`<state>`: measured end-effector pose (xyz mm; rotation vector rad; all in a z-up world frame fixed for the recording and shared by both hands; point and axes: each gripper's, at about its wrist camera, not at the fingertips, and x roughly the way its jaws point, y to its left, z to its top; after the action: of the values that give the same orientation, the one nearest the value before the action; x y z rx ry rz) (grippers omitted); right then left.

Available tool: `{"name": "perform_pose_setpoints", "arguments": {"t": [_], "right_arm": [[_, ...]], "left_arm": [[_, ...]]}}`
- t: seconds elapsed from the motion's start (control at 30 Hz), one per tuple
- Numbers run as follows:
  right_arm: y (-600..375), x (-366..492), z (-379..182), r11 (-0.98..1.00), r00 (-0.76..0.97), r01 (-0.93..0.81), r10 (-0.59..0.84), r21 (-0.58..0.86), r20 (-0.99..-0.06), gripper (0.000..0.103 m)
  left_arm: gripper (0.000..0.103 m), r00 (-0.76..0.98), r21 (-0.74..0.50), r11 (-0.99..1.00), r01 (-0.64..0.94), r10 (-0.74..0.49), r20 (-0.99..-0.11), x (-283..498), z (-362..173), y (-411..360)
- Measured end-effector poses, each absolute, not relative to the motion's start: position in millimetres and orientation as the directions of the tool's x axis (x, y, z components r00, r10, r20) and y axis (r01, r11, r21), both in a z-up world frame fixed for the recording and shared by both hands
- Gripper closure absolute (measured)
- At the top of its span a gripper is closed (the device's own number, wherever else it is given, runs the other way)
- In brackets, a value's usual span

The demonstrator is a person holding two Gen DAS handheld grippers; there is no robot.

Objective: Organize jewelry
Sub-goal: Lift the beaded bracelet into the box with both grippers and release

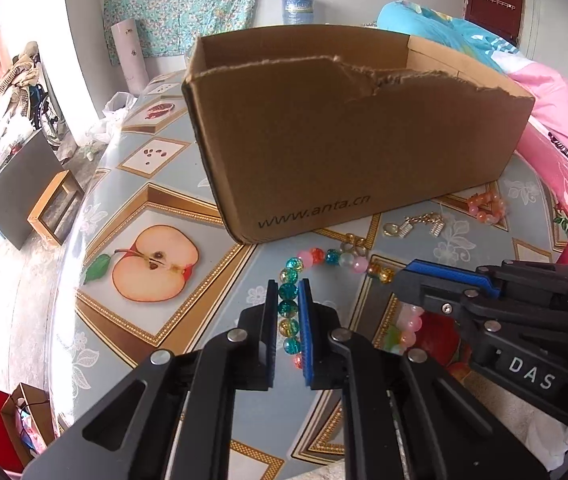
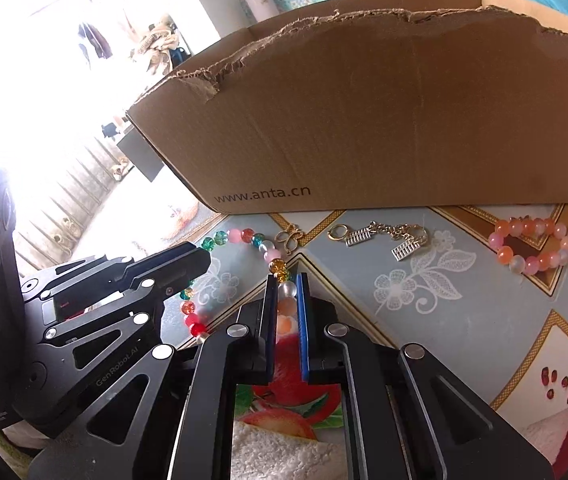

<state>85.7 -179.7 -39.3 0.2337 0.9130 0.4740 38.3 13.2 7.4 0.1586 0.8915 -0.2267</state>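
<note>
Fruit-print table (image 1: 155,184), cardboard box (image 1: 356,140), beaded bracelets (image 2: 532,246), perhaps a chain (image 2: 388,236)

My plain brown cardboard box (image 1: 356,140) carries dark lettering low on its side. The glass-bead necklace (image 1: 316,258) mixes teal, amber, pink, red and clear beads. The round bead bracelet (image 2: 532,246) is orange and pale pink. The small metal chain (image 2: 384,236) is gold. The tablecloth (image 1: 187,184) is grey-blue with white flowers, gold frames and a halved apple.
</note>
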Motion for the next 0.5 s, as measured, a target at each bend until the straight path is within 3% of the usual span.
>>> {"name": "perform_pose_setpoints", "arguments": {"t": [0.27, 0.5], "right_arm": [[-203.6, 50.7, 10.3, 0.849, 0.584, -0.343, 0.528, 0.402, -0.616, 0.096], [-232.4, 36.3, 83.0, 0.838, 0.687, -0.404, 0.542, 0.366, -0.484, 0.096]], "left_arm": [[0.094, 0.690, 0.039, 0.957, 0.288, -0.179, -0.701, 5.1, 65.9, 5.4], [0.094, 0.774, 0.031, 0.926, 0.377, -0.296, -0.560, 1.4, 142.1, -7.4]]}}
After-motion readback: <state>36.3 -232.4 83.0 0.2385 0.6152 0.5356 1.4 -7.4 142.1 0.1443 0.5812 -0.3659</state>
